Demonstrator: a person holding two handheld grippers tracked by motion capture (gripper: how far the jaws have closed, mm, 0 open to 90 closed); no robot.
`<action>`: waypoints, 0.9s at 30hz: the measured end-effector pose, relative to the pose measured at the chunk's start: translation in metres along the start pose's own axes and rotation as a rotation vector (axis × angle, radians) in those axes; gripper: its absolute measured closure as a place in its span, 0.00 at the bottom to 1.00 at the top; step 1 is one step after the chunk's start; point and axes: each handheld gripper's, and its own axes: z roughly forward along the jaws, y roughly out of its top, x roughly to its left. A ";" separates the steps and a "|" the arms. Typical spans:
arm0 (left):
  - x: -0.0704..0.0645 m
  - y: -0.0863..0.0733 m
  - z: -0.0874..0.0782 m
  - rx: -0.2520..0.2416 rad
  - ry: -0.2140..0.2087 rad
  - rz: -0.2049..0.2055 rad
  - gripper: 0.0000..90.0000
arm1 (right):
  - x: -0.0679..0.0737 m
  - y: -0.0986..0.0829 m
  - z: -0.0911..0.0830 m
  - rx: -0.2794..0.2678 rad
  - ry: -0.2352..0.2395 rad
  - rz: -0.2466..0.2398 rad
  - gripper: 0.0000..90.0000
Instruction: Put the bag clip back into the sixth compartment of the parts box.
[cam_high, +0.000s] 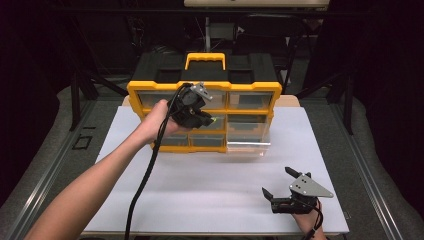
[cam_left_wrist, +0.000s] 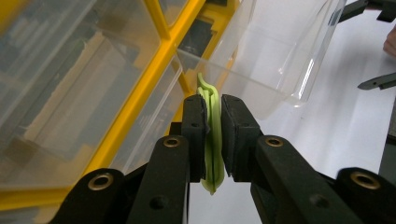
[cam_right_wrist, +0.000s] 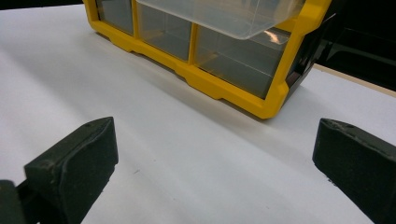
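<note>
Green strip pinched at the organizer.
My left gripper (cam_left_wrist: 213, 116) has its jaws clamped on the green strip (cam_left_wrist: 214, 140) beside the pulled-out drawer (cam_left_wrist: 275, 56); my right gripper (cam_high: 286, 186) rests on the counter (cam_high: 210, 190), jaws apart.

You're working at a table (cam_high: 220, 200) under a white sheet, light falling bright on it while the room behind is sitting in near darkness. Grey floor (cam_high: 50, 135) is showing either side, with dark metal stands (cam_high: 75, 100) lurking at the back.

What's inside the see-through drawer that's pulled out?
The clear drawer looks empty. The left gripper holds a green band just beside it. The drawer's back end, inside the yellow organizer, is hidden.
</note>
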 end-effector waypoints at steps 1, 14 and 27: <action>0.000 0.001 0.000 0.000 -0.004 0.002 0.90 | 0.000 0.000 0.000 0.001 0.000 0.000 0.00; -0.005 0.018 -0.001 -0.022 -0.006 0.025 0.90 | 0.000 0.000 0.000 0.002 -0.001 0.002 0.00; -0.014 0.035 0.006 -0.034 -0.026 0.057 0.90 | 0.000 0.000 0.000 0.005 -0.002 -0.004 0.00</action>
